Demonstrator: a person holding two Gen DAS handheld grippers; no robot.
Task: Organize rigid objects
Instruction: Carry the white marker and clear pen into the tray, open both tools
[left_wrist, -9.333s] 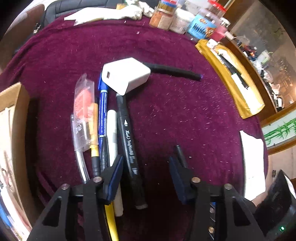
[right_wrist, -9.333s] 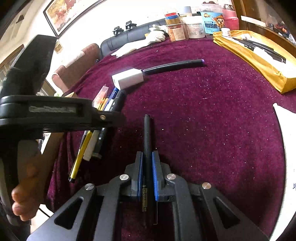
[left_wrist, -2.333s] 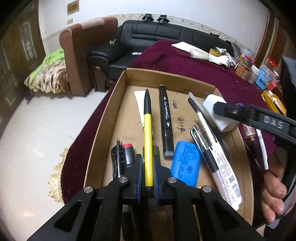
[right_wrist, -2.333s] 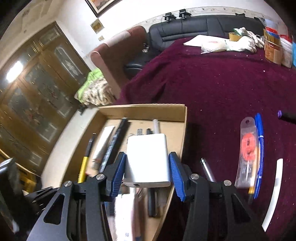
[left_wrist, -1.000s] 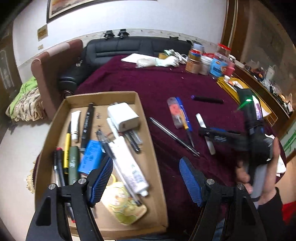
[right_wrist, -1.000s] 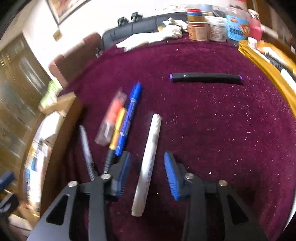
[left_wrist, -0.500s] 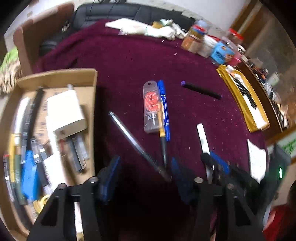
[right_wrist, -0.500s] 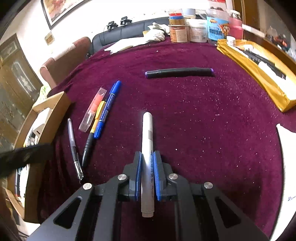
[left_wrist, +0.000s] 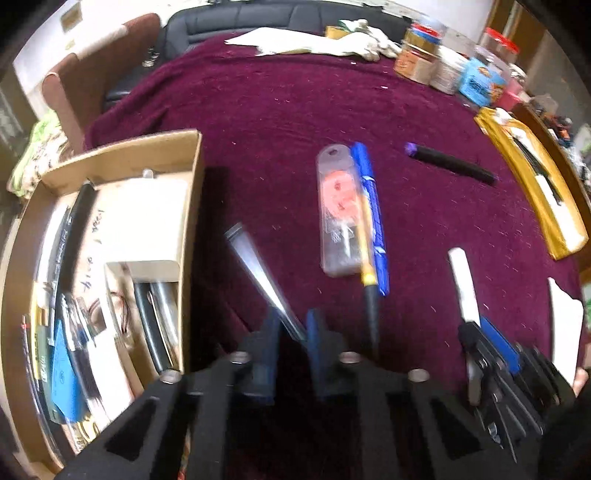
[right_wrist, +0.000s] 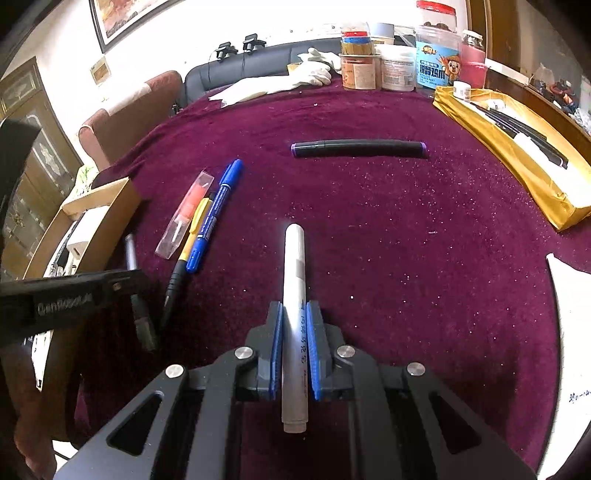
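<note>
Clamping clear silver-tipped pen, left gripper has blue pads pinched on its near end beside cardboard box, pen slanting up-left over maroon cloth. Orange-filled clear packet, blue marker and yellow-black pen lie touching just right.

Right wrist view: right gripper squeezed onto white marker, marker pointing away along cloth. Black purple-ended marker lies crosswise, well beyond. Gold tray at right edge.
</note>
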